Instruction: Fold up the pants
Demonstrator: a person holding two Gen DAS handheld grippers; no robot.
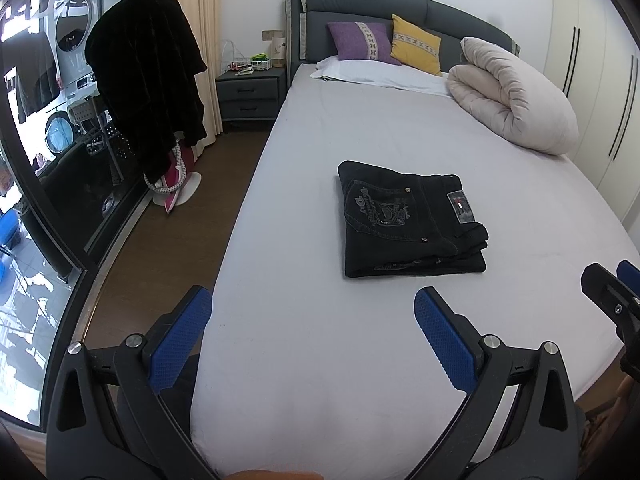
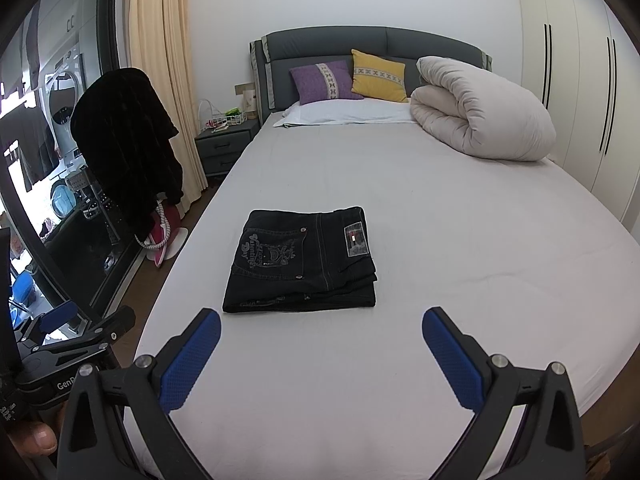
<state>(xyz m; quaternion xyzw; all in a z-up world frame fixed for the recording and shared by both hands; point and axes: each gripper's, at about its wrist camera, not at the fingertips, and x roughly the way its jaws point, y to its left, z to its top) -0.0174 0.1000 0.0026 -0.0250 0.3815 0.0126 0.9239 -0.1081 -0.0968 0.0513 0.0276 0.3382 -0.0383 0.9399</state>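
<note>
The black pants (image 1: 408, 220) lie folded into a compact rectangle on the pale grey bed sheet (image 1: 320, 340), back pocket and label patch facing up. They also show in the right wrist view (image 2: 304, 264). My left gripper (image 1: 312, 312) is open and empty, held above the foot of the bed, short of the pants. My right gripper (image 2: 322, 328) is open and empty, also just short of the pants' near edge. Each gripper's body shows at the edge of the other's view.
A rolled beige duvet (image 1: 516, 96) lies at the bed's far right, with purple (image 1: 360, 40) and yellow (image 1: 416, 44) cushions at the headboard. A dark garment (image 1: 148, 76) hangs at the left by a nightstand (image 1: 250, 94). Wardrobe doors (image 1: 600, 72) stand at the right.
</note>
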